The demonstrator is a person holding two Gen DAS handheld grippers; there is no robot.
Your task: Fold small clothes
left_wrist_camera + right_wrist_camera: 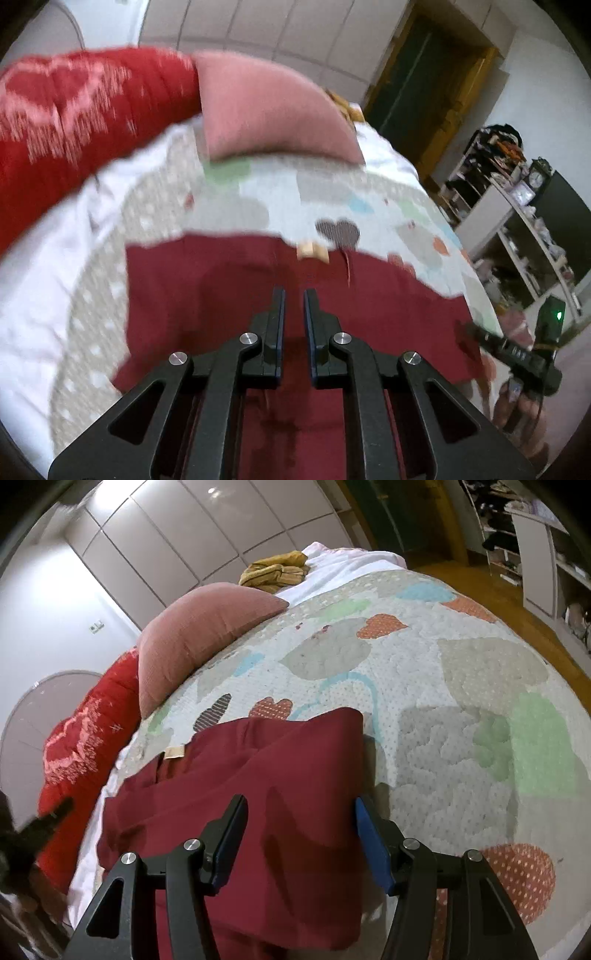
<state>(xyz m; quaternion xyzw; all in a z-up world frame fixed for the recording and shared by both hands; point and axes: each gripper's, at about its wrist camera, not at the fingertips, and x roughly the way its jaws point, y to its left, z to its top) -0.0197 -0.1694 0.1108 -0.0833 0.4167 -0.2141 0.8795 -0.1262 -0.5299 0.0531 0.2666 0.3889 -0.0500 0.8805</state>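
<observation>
Right wrist: maroon garment prob. folded, on quilt.

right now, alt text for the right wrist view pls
The right gripper, jaws wide open, hovers over a dark red garment lying partly folded on a patchwork quilt. A pink pillow and a mustard garment lie farther back.

I note a pink pillow left of centre on the patchwork quilt, a red blanket at left, mustard cloth at top.
</observation>
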